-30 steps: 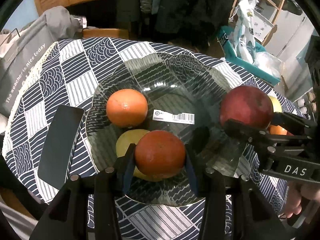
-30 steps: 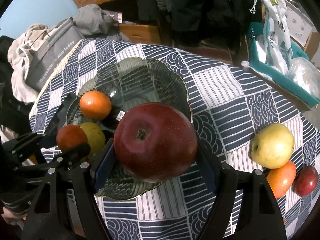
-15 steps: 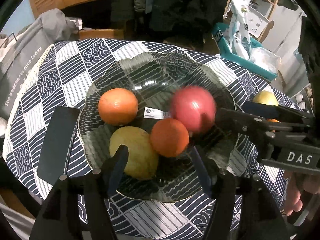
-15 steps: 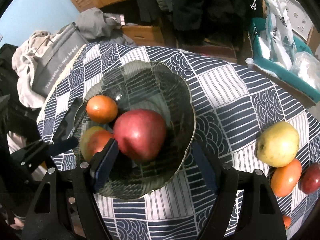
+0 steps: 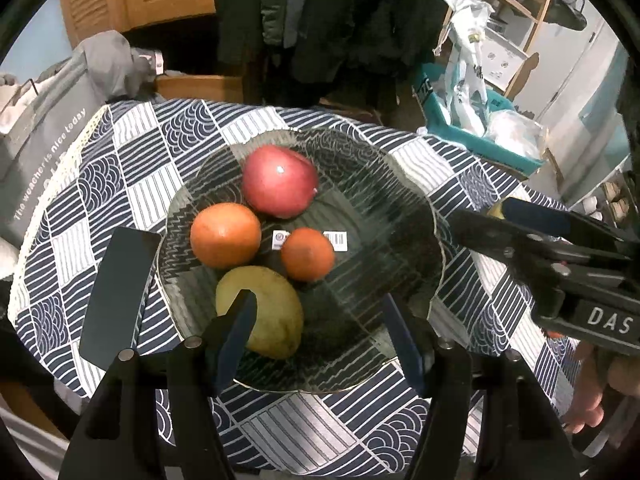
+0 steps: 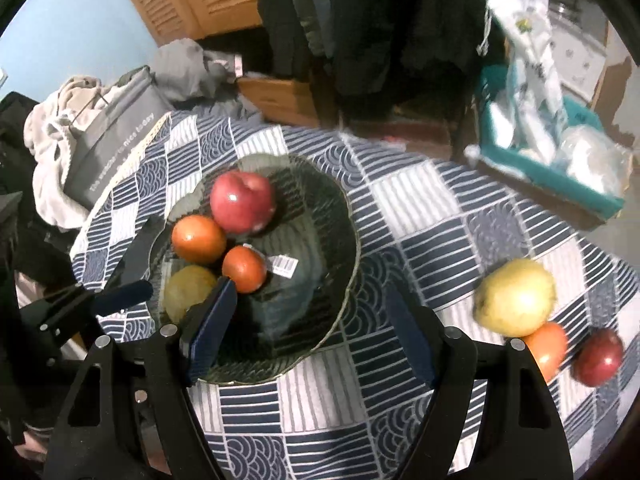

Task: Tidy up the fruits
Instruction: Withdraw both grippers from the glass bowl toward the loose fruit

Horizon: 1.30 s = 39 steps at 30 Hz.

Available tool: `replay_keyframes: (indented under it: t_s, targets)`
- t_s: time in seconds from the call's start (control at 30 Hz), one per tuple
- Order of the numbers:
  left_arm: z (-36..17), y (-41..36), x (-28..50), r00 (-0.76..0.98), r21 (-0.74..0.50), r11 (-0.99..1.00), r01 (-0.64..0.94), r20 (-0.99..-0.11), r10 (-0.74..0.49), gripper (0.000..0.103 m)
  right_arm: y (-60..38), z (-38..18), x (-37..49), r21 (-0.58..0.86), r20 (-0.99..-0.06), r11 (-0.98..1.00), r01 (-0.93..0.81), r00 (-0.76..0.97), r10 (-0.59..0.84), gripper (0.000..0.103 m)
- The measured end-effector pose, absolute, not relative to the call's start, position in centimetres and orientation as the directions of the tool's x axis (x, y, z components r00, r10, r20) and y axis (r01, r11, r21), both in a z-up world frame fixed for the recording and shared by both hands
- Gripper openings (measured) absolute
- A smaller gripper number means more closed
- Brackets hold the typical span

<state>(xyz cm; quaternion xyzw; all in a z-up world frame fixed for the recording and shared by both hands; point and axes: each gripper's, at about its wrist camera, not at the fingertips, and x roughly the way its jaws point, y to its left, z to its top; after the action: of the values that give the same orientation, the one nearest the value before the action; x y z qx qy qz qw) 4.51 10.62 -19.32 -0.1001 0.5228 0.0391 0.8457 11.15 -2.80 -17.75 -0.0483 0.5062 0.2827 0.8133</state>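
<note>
A glass bowl (image 5: 384, 200) (image 6: 340, 216) sits on the checked cloth and holds a red apple (image 5: 280, 182) (image 6: 242, 202), an orange (image 5: 226, 234) (image 6: 199, 239), a smaller orange (image 5: 307, 254) (image 6: 245, 269) and a yellow-green pear (image 5: 260, 312) (image 6: 188, 292). My left gripper (image 5: 318, 320) hangs open above the bowl's near side, with nothing between its fingers. My right gripper (image 6: 310, 320) is open too, above the bowl's right rim, and holds nothing. On the cloth to the right lie a yellow apple (image 6: 516, 298), another orange (image 6: 546, 346) and a small red apple (image 6: 598, 356).
A dark flat phone (image 5: 120, 300) lies on the cloth against the bowl's left side. A grey bag (image 5: 44, 152) leans at the table's left edge. A teal bin (image 6: 560, 184) with white bags stands beyond the far right edge. A hand (image 5: 592, 412) shows at lower right.
The left gripper let go of the smaller orange and the right let go of the red apple. The apple rolled to the bowl's far side. Both grippers have risen away.
</note>
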Motion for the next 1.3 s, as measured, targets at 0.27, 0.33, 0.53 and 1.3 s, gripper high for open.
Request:
replay_keyframes:
  t_s: [0.27,0.33,0.53,1.3]
  targets:
    - [-16.7,9.9,4.0,0.516,-0.125,0.981,-0.148,-0.856,-0.031,0.067,-4.5,-14.2,10.1,0.134,-0.811,0.856,-0.5,0.441,0.384,0.078]
    - [-16.0,9.7,3.9,0.53,-0.131,0.981,-0.14,-0.847,-0.038,0.067,-5.0,-13.5,9.8,0.122,-0.802,0.861,-0.494,0.462,0.379,0.078]
    - [-14.2,8.2,3.6,0.573,-0.127,0.987,-0.098,-0.818,-0.048,0.067,-6.4,-11.6,8.7,0.083,-0.778,0.87,-0.486,0.515,0.361,0.078]
    - [-9.3,3.7,2.5,0.666,-0.137,0.991,-0.003,-0.739,-0.1,0.07,-14.1,-5.8,5.4,0.028,-0.682,0.917,-0.398,0.663,0.309,0.078]
